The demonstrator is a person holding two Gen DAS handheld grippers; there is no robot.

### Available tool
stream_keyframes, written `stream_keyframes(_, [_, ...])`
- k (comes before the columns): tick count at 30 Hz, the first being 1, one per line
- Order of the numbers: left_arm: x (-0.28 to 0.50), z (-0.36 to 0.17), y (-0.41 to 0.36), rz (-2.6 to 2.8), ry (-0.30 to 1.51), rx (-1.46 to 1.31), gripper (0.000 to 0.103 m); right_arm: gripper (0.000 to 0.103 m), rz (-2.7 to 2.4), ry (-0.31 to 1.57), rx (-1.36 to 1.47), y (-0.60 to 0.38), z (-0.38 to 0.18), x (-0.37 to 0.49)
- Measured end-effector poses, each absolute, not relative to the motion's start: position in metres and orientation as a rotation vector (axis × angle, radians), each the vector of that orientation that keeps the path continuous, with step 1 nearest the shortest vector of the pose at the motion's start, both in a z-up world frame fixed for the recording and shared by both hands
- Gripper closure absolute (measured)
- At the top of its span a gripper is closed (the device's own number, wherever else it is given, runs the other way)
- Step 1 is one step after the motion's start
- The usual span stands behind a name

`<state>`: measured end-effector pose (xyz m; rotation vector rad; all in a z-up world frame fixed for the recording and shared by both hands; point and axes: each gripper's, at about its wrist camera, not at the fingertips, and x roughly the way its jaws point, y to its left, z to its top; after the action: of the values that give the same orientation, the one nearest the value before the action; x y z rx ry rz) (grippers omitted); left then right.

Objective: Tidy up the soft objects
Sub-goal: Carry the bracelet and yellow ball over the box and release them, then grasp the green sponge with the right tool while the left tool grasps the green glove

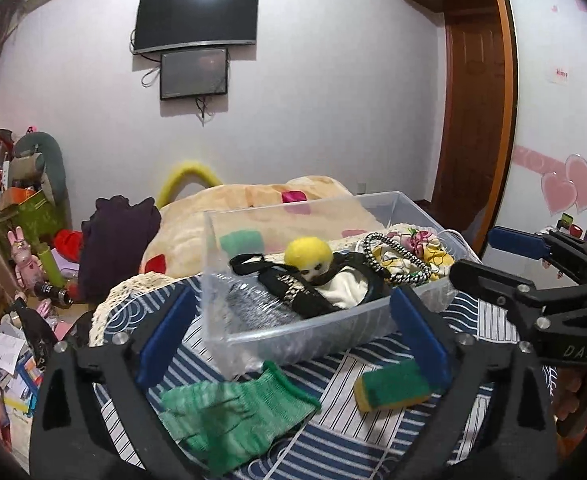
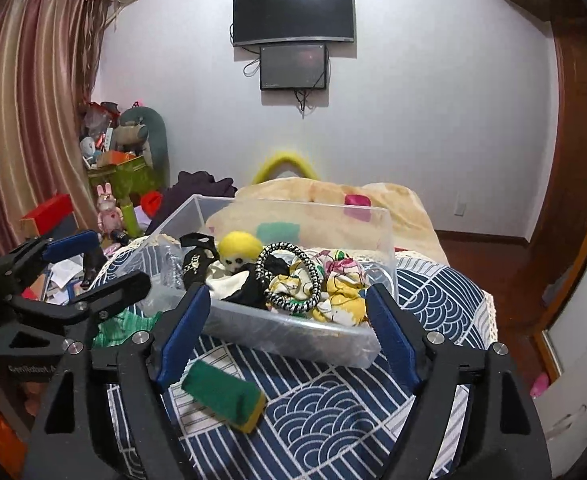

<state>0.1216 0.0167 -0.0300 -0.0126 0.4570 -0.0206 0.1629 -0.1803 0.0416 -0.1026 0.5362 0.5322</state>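
Observation:
A clear plastic bin (image 1: 305,332) (image 2: 293,344) stands on a blue-and-white patterned cloth. It holds a yellow plush ball (image 1: 308,253) (image 2: 239,245), black-and-white fabric (image 1: 345,286), a black-and-white braided band (image 1: 397,258) (image 2: 289,276) and flowered yellow cloth (image 2: 339,300). A green knit glove (image 1: 229,410) lies in front of the bin on the left. A green-and-yellow sponge (image 1: 393,390) (image 2: 223,394) lies in front on the right. My left gripper (image 1: 293,340) is open and empty above the glove. My right gripper (image 2: 289,340) is open and empty above the sponge.
A beige blanket (image 1: 253,208) lies on the bed behind the bin. A dark purple garment (image 1: 117,240) lies to its left. Clutter with toys and boxes (image 1: 21,220) fills the left floor. A wooden door (image 1: 477,112) is on the right. Two screens (image 1: 197,16) hang on the wall.

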Motion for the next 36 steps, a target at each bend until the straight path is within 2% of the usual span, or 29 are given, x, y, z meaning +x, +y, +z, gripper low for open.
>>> stream_keyframes(5, [0.105,-0.039,0.026,0.005,0.472,-0.013,0.001,0.022,0.545,0.561,-0.104,-0.179,0.031,0.156])
stream_keyframes(20, [0.11,-0.115,0.056,0.052,0.706,-0.067,0.001,0.022,0.618,0.783,-0.126,-0.147,-0.032,0.17])
stream_keyframes(26, [0.11,-0.125,0.057,0.058,0.712,-0.073,0.002,0.023,0.619,0.803,-0.122,-0.142,-0.038,0.172])
stream_keyframes(29, [0.108,-0.125,0.058,0.07,0.706,-0.082,0.018,0.032,0.628,0.801,-0.12,-0.141,-0.04,0.17])
stream_keyframes(32, [0.108,-0.127,0.062,0.096,0.704,-0.085,0.031,0.05,0.667,0.811,-0.122,-0.136,-0.043,0.167])
stream_keyframes(34, [0.108,-0.128,0.064,0.106,0.701,-0.09,0.043,0.054,0.666,0.801,-0.138,-0.134,-0.043,0.165])
stream_keyframes(36, [0.107,-0.127,0.065,0.108,0.693,-0.095,0.051,0.058,0.665,0.796,-0.143,-0.134,-0.042,0.163])
